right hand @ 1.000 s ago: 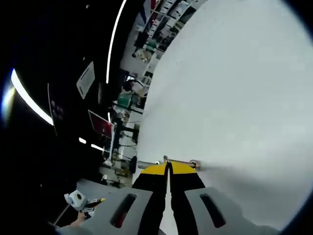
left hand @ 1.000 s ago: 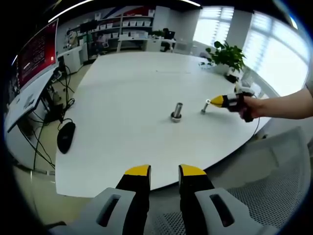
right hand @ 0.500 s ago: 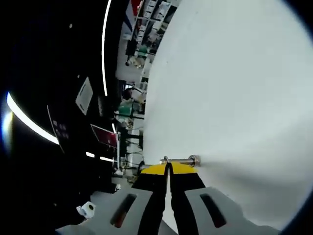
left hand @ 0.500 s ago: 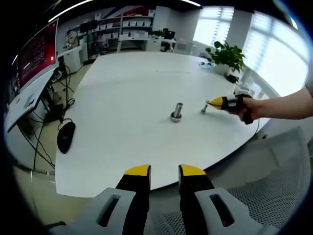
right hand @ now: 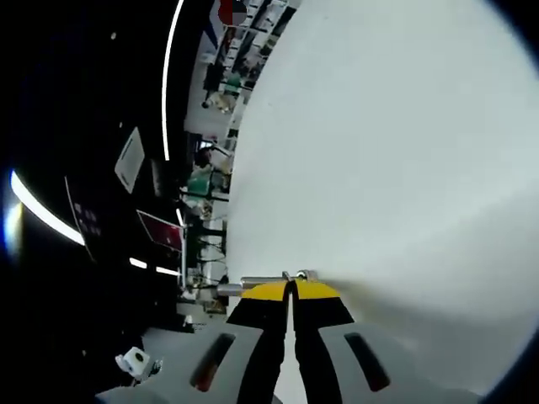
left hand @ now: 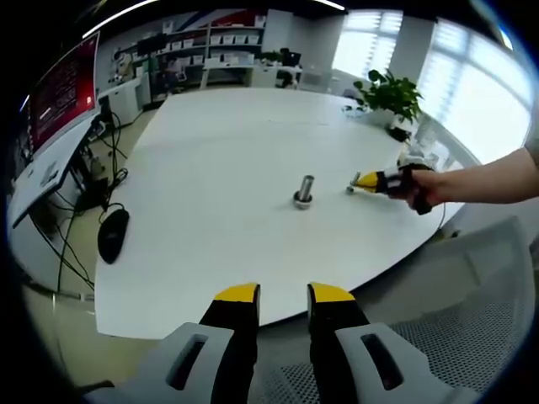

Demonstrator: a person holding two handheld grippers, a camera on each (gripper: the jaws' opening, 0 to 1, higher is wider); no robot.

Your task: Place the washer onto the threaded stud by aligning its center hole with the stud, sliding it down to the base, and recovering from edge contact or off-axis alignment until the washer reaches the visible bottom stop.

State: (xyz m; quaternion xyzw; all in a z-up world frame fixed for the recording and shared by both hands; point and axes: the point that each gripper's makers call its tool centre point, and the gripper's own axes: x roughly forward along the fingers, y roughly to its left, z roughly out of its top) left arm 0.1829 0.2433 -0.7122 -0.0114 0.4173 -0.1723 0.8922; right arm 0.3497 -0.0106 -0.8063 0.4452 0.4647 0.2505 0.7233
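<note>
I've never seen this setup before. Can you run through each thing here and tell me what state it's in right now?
Left gripper: open, empty, held back from the table edge.
Right gripper: shut on the washer, beside the stud.
Washer: pinched at the right gripper's tips, not yet on the stud.
Threaded stud: upright on its base, bare.
White table: carries the stud.
Potted plant: upright at the table's far side.

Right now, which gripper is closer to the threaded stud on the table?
Right. The right gripper is low over the white table beside the threaded stud, shut on the washer. The left gripper hangs back off the table's near edge, open.
</note>
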